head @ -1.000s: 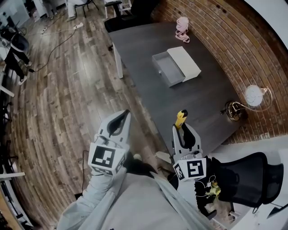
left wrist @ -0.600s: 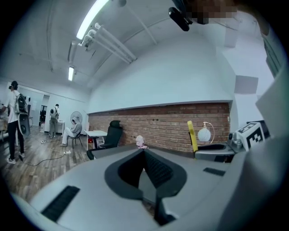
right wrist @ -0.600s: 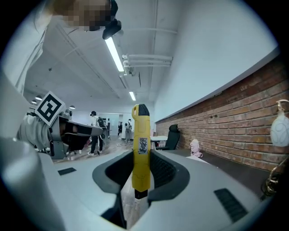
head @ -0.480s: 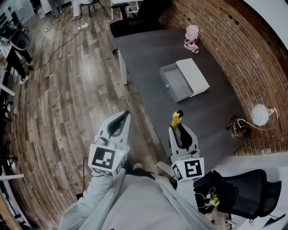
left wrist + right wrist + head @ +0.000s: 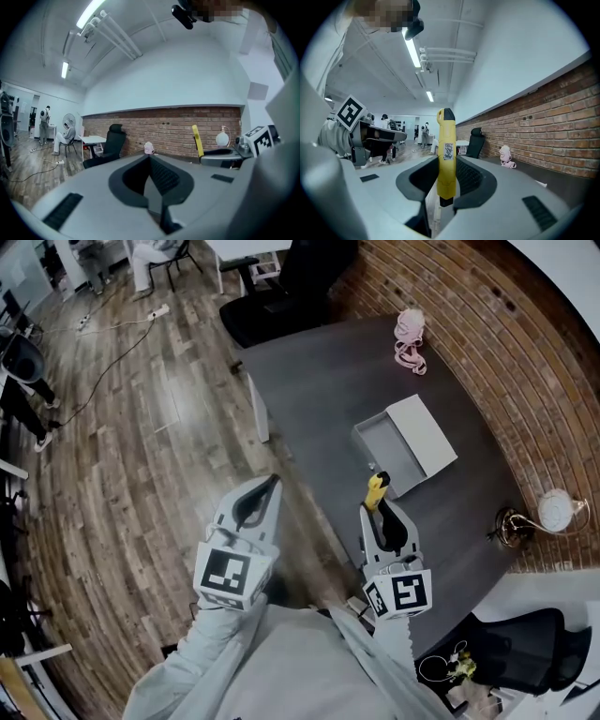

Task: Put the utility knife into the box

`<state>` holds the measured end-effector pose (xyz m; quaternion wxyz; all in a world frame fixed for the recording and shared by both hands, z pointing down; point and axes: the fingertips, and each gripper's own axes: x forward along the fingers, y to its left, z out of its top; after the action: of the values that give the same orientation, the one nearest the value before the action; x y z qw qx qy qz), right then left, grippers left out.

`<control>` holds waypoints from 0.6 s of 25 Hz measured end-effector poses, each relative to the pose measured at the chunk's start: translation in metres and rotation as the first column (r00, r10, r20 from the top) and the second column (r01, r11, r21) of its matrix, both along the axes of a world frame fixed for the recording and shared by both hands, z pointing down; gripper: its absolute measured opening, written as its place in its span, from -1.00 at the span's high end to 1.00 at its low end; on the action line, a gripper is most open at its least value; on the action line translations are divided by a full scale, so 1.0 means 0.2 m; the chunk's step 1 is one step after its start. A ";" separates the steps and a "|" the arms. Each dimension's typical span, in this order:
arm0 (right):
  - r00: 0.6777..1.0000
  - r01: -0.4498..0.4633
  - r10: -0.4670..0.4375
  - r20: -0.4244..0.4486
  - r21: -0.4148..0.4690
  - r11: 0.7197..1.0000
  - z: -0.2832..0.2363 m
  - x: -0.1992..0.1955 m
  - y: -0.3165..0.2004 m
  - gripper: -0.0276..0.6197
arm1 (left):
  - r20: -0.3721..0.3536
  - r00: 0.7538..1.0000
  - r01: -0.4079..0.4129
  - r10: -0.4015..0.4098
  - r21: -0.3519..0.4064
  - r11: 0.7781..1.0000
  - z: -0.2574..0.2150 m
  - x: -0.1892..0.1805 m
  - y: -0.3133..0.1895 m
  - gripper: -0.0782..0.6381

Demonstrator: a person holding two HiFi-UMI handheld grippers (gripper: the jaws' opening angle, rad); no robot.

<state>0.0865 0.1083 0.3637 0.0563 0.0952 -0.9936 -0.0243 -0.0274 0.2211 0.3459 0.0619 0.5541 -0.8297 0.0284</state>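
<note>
My right gripper (image 5: 380, 508) is shut on a yellow utility knife (image 5: 376, 489), which sticks out forward past the jaws. In the right gripper view the utility knife (image 5: 446, 154) stands upright between the jaws of the right gripper (image 5: 444, 180). An open box (image 5: 391, 457) with a grey inside and a white lid (image 5: 424, 435) beside it lies on the dark table (image 5: 319, 371), just beyond the knife's tip. My left gripper (image 5: 261, 498) is shut with nothing in it, held over the wooden floor left of the table. In its own view the left gripper (image 5: 150, 173) has its jaws together.
A pink object (image 5: 409, 334) lies at the table's far end by the brick wall (image 5: 487, 343). A gold lamp base (image 5: 510, 526) with a white globe (image 5: 555, 510) stands at the right. Black office chairs (image 5: 281, 296) stand beyond the table and at the lower right (image 5: 520, 652). People sit far off (image 5: 150, 254).
The view has shifted forward: the box now lies closer to the knife's tip. Both grippers keep their hold and stance.
</note>
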 end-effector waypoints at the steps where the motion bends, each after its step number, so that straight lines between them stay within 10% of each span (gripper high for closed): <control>1: 1.000 -0.013 0.013 -0.003 -0.003 1.000 0.01 -0.05 -0.01 0.53 | -0.002 1.000 -0.007 0.007 -0.002 1.000 0.00 -0.06 0.00 0.73; 15: 0.972 -0.228 0.226 -0.070 -0.025 0.973 0.13 -0.21 -0.18 0.53 | -0.063 0.990 -0.127 0.125 -0.037 0.991 0.16 -0.41 -0.13 0.73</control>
<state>0.0440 0.0724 0.3894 0.0935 0.2062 -0.9740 -0.0047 -0.1089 0.1960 0.3775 0.0964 0.6046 -0.7900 0.0325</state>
